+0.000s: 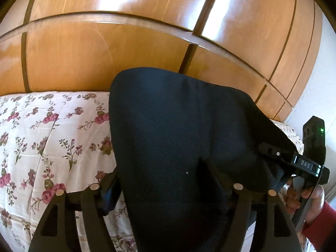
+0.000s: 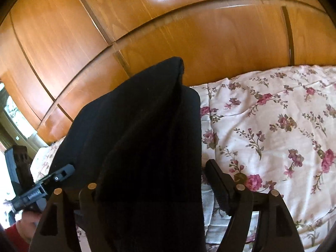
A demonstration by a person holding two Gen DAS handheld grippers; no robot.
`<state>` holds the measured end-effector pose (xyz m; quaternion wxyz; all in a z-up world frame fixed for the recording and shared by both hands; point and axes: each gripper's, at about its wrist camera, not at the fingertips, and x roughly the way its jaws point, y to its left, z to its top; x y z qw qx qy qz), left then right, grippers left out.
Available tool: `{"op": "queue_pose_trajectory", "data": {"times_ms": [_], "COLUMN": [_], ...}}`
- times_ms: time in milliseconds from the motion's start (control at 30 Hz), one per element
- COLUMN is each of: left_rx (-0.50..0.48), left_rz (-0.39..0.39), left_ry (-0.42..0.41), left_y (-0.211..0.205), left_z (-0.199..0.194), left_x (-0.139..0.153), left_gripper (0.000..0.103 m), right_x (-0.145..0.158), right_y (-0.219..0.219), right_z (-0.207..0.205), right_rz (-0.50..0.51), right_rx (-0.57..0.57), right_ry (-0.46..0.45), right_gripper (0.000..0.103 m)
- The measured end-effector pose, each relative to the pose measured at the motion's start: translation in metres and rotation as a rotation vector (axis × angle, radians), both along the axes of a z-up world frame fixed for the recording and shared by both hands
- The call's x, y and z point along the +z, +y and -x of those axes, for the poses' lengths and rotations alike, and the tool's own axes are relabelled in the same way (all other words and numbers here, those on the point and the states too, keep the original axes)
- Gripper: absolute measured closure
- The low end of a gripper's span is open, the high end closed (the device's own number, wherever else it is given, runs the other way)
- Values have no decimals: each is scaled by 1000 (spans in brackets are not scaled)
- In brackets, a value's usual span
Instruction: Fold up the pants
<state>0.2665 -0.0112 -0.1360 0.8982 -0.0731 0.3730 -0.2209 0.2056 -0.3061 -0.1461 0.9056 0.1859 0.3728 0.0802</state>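
Fabric fills the space between the fingers in both wrist views. In the left wrist view the dark navy pants drape over the left gripper; its fingers are mostly covered by the cloth, so I cannot tell whether they pinch it or stand spread. In the right wrist view the right gripper shows one ribbed finger pad bare, apart from the cloth's edge, while the other finger is buried under the pants; whether they hold the fabric cannot be told there.

From the left wrist view the right gripper appears at the right, its tip against the pants' lower right edge, with a label reading "DAS" on its body, a small green light above it, and a hand in a red sleeve on the handle. From the right wrist view the left gripper meets the pants' left edge; its label is too blurred to read.

The pants are lifted in a bunched, doubled mass over the bed, whose floral quilt spreads beneath. Beyond the bed's far edge stands a glossy wooden wardrobe.
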Motion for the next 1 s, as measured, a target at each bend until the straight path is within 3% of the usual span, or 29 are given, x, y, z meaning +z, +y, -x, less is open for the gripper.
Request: {"op": "queue_pose_trajectory", "data": {"times_ms": [233, 300, 433, 567, 700, 800, 1000], "left_rx": [66, 88, 95, 98, 106, 118, 162], "left_rz": [-46, -51, -92, -145, -133, -123, -237], "left_ry": [28, 40, -12, -40, -24, 0, -49], "left_y": [-6, -6, -12, -17, -11, -9, -21], "left_z": [9, 22, 49, 67, 80, 90, 126], "left_x": [13, 22, 31, 21, 18, 20, 26], "left_gripper": [25, 30, 30, 30, 30, 30, 30], "right_x": [6, 14, 34, 26, 16, 22, 38], "right_y": [1, 5, 12, 23, 7, 7, 28], "right_z": [1, 8, 42, 55, 72, 86, 126], "right_rz": [56, 78, 41, 213, 109, 88, 122], "right_rx": [-35, -68, -104, -140, -194, -212, -193], "right_ry": [1, 9, -54, 7, 32, 37, 25], "right_gripper": [20, 20, 20, 20, 20, 20, 18]}}
